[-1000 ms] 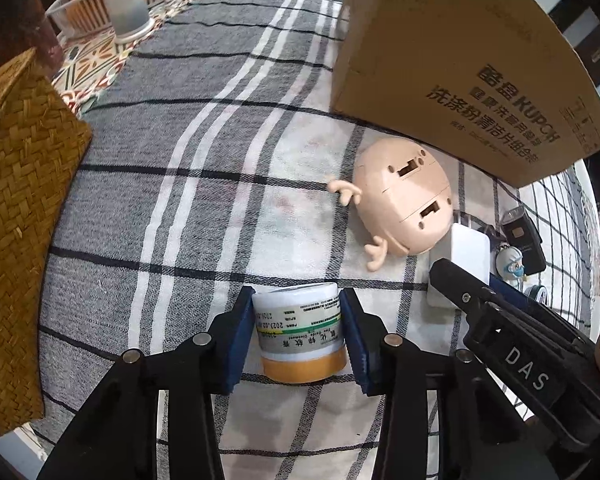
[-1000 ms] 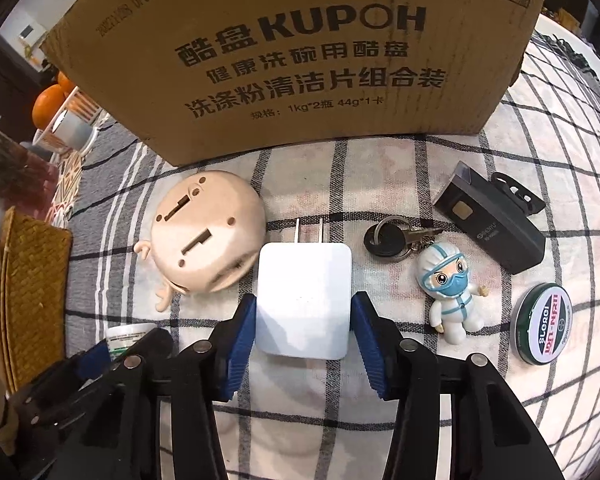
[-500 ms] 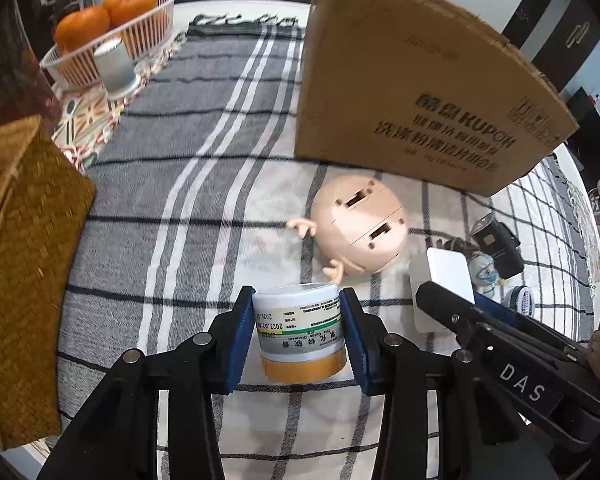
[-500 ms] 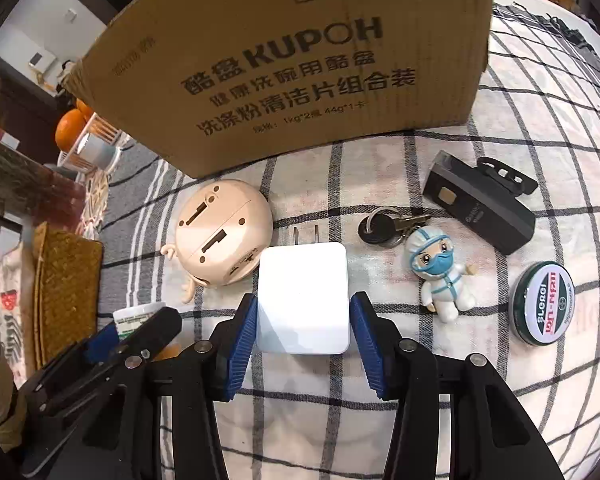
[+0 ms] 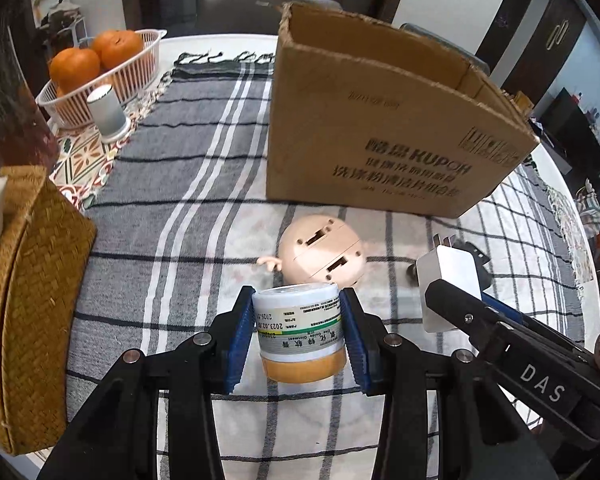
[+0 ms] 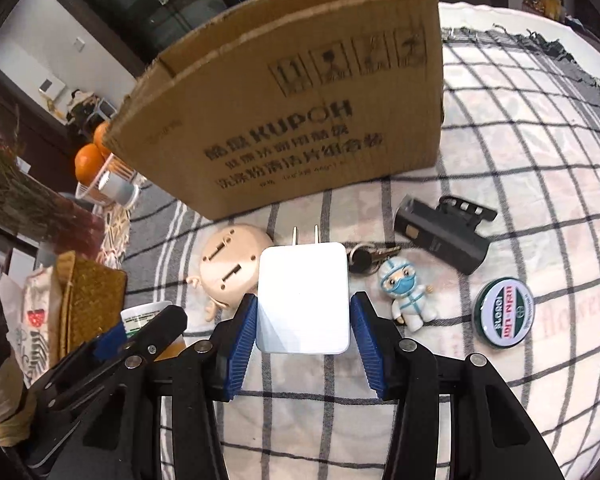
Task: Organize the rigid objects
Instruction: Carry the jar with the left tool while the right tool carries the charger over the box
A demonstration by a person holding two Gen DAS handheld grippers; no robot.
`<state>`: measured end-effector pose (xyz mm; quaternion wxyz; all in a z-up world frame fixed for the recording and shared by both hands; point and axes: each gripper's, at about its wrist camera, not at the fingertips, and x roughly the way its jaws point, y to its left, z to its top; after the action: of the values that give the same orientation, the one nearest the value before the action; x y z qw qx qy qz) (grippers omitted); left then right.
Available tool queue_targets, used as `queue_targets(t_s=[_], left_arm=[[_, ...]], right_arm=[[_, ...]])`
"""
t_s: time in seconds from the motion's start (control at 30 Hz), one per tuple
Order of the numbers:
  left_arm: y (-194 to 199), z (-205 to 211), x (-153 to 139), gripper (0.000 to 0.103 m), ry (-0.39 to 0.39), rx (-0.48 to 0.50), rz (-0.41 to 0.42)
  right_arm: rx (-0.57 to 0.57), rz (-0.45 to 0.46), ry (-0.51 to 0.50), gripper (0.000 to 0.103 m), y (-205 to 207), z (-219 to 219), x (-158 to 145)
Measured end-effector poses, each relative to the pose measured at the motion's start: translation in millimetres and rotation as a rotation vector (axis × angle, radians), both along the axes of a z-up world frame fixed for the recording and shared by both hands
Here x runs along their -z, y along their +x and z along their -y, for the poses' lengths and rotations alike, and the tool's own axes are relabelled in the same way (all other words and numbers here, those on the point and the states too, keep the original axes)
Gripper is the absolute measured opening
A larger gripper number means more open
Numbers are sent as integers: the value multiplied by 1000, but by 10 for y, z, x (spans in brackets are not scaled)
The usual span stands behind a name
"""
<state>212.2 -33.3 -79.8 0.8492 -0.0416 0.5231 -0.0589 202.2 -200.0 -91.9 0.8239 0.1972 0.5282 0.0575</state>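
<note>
Open-topped brown cardboard box (image 5: 384,136) stands ahead of both claws, its near wall upright; bare grey-and-white checked tablecloth (image 5: 172,208) lies left of it. Left gripper (image 5: 298,334), blue pads clamped on a white-labelled, orange-bottomed jar (image 5: 300,332), holds it clear of the cloth. Right gripper (image 6: 303,322) pinches a white rectangular plug charger (image 6: 303,296), prongs pointing boxward.

The cardboard box (image 6: 300,120) reads "KUPOH"; the ointment jar (image 5: 300,328) label shows "2023.02"; the neighbouring gripper's arm (image 5: 540,380) reads "DAS".
</note>
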Motion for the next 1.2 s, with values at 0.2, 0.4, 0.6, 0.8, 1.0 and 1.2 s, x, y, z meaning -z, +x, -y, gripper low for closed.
queue_targets(t_s=[0.2,0.4,0.6,0.8,1.0,1.2], left_arm=[[2,39,-208,42,-3,8,57],[7,83,-459,42,-5,21,122],[-11,141,-689,42,-3,42,185],[-3,204,-839,42,-13,64,219],[24,260,-1016,42,-19,84,262],[79,283,-1178,42,-32,99,292]], right_arm=[[21,54,6,48,-14,37,-184],[41,109,15,48,-36,98,-383],[62,168,9,48,-65,131,-572],[85,223,6,48,-93,197,-751],[101,271,6,48,-91,259,-930],[103,316,6,48,-68,284,-1095]])
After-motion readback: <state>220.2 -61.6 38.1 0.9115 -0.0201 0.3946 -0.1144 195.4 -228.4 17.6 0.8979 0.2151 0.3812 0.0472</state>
